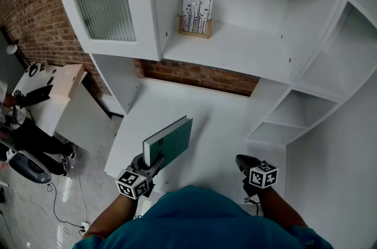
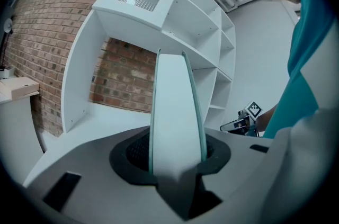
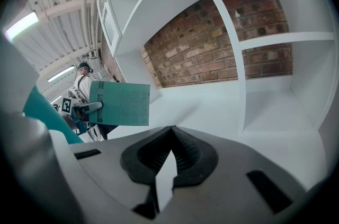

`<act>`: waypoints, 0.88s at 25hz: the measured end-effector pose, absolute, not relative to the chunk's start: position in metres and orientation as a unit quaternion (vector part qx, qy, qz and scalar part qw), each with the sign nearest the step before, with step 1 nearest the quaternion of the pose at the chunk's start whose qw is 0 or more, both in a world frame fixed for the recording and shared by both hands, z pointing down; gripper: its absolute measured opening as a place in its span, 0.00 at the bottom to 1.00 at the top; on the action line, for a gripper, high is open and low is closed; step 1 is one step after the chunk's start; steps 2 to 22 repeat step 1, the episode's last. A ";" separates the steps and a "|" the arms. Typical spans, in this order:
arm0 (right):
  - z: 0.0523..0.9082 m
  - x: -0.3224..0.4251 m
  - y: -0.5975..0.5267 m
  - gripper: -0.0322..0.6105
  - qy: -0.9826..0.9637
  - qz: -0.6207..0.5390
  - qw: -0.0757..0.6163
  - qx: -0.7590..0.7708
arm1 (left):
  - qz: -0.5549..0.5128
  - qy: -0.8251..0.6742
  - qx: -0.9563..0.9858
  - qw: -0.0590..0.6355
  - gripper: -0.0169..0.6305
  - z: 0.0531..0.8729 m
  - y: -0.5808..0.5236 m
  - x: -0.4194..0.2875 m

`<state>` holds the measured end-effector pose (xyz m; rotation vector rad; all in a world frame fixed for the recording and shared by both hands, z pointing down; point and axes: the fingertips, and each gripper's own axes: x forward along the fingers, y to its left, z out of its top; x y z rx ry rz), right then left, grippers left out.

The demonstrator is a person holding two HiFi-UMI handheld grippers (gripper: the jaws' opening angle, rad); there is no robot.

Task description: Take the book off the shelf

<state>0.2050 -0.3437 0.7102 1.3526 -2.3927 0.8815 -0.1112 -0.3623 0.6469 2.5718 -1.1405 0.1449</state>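
In the head view the person's teal-sleeved body cuts off the near ends of both grippers, and the cover of the book (image 1: 169, 142) hides where the left gripper (image 1: 152, 164) meets it. No print on the cover can be read. The left gripper view settles the grip: the book (image 2: 177, 112) stands edge-on between the two fingers, pale page block flanked by thin teal covers, with the dark pads pressed against either side of its near end, so only that narrow edge shows. From the right gripper view the same book (image 3: 119, 104) appears as a flat teal rectangle held up at the left, clear of the white shelf unit (image 1: 235, 50) and above the white counter (image 1: 200, 106), near its left front corner. The right gripper (image 1: 242, 162) sits well apart to the right of the book, its fingers drawn together with nothing between them. On the far upper shelf a small printed card (image 1: 197, 14) stands in a wooden holder, its pattern too small to make out.
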 end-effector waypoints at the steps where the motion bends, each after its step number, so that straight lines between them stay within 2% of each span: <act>1: 0.710 0.204 -0.344 0.08 -0.823 0.302 0.128 0.464 | 0.051 -0.399 0.901 0.161 0.28 0.647 -0.362 -0.111; 22: 0.710 0.204 -0.344 0.08 -0.823 0.302 0.128 0.464 | 0.051 -0.399 0.901 0.161 0.28 0.647 -0.362 -0.111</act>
